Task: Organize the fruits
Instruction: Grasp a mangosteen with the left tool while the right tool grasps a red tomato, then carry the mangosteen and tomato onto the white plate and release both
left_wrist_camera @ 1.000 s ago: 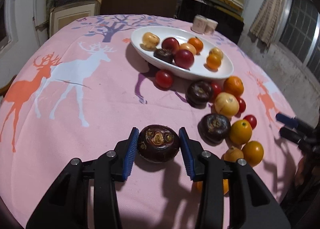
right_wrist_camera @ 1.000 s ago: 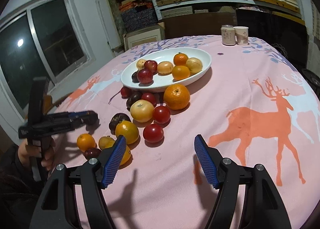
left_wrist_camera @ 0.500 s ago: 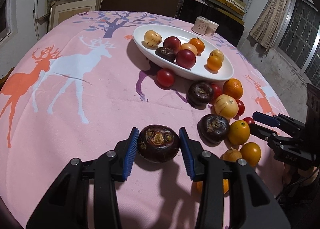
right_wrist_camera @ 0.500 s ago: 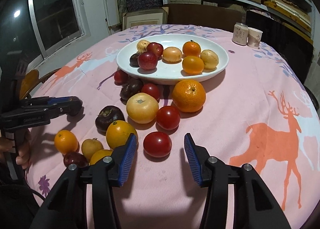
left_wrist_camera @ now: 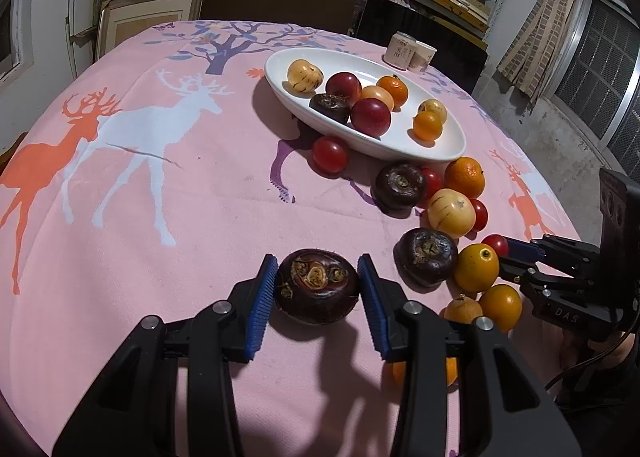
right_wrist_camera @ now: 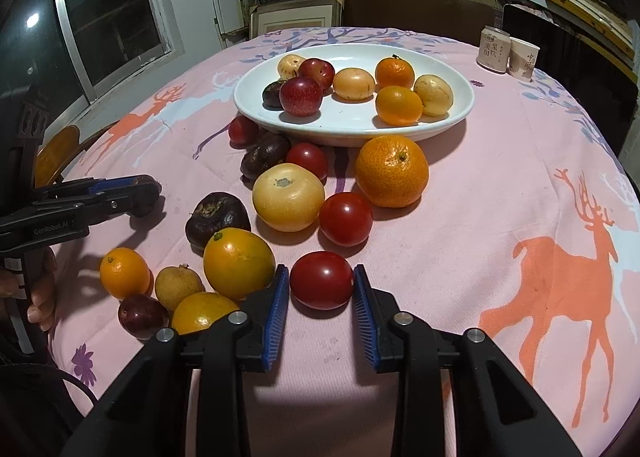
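We have eight fruits in the far white dish point(right_wrist_camera: 460, 113); over a dozen wait on the surface. Left tool point(left_wrist_camera: 318, 289) clamps a dark fruit point(left_wrist_camera: 316, 285); right tool point(right_wrist_camera: 321, 289) closes around a red tomato point(right_wrist_camera: 322, 279).

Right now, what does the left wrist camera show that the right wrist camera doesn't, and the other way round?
Only the left wrist view shows the dark brown fruit face-on, gripped in the left gripper, and the grilled window. Only the right wrist view shows the red tomato framed between the right gripper pads, and a small dark red fruit at the pile's near edge. Both show the white plate of fruit, the two cups and the deer tablecloth.
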### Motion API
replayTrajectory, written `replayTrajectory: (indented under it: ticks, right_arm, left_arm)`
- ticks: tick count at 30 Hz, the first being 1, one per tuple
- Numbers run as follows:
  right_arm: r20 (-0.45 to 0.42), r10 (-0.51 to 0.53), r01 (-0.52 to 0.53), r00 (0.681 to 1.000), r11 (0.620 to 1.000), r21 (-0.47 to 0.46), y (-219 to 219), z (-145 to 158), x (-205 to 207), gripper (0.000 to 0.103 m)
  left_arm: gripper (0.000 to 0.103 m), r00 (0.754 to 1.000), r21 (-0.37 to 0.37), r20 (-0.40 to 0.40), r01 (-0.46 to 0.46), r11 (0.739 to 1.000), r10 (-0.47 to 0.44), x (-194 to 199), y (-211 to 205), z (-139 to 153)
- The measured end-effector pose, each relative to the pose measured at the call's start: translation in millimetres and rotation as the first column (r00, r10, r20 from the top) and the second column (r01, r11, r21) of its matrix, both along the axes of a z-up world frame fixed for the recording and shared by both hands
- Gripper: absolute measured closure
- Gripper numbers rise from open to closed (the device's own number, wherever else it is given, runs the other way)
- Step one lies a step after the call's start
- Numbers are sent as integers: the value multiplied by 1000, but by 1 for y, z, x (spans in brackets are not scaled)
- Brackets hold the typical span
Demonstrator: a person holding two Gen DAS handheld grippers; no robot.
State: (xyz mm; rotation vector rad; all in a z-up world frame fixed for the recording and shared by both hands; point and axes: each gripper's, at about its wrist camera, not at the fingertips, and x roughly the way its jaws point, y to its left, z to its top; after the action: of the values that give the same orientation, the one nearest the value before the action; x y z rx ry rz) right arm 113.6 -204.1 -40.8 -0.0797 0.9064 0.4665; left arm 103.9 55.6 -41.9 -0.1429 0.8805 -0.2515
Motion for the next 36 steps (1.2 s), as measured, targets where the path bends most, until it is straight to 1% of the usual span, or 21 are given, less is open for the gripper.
replayTrajectory:
  ticks: [4,10,12,14,16,19,22,26,28,32,36]
  right_arm:
    - [17,-7,6,1000,1000,21,-4,3,-4,71]
    - [84,-30,23,996,996,81,-18,15,-16,71]
    - [97,-36,26,995,994,105,-25,21,-19,72]
    - [126,-60,45,990,992,121,-34,32,-18,71]
    - [172,-82,62,982,991,115,-40,46,-14,71]
    - [242,-97,72,965,991,109,-44,72,1,71]
    - [312,-112,78,943,990,121,-43,96,22,72]
    - [344,-150,96,927,981,170,-38,113,64,71]
    - [333,-172,115,927,976,184,-34,111,92,71]
    - [271,-187,139,944,973,186,-28,99,141,72]
    - [243,-179,137,953,974,180,-20,81,164,71]
  left_arm:
    - [62,1000,0,1,-2,1000,2,0,1,0]
    - [62,999,1,28,-24,1000,24,-3,4,3]
    - [62,999,-7,32,-16,1000,16,-4,4,6]
    - [62,1000,-15,27,-9,1000,9,-3,4,9]
    - [62,1000,-31,23,2,1000,-1,3,4,16]
    - [62,999,-14,49,11,1000,-11,19,-3,36]
    - [62,995,17,95,22,1000,-24,45,-16,59]
    - [62,994,-5,107,15,1000,-14,92,-30,81]
    - [62,995,-20,99,13,1000,-11,120,-39,87]
    - [62,998,1,63,20,1000,-20,170,-61,85]
    - [62,1000,19,13,19,1000,-19,211,-72,72]
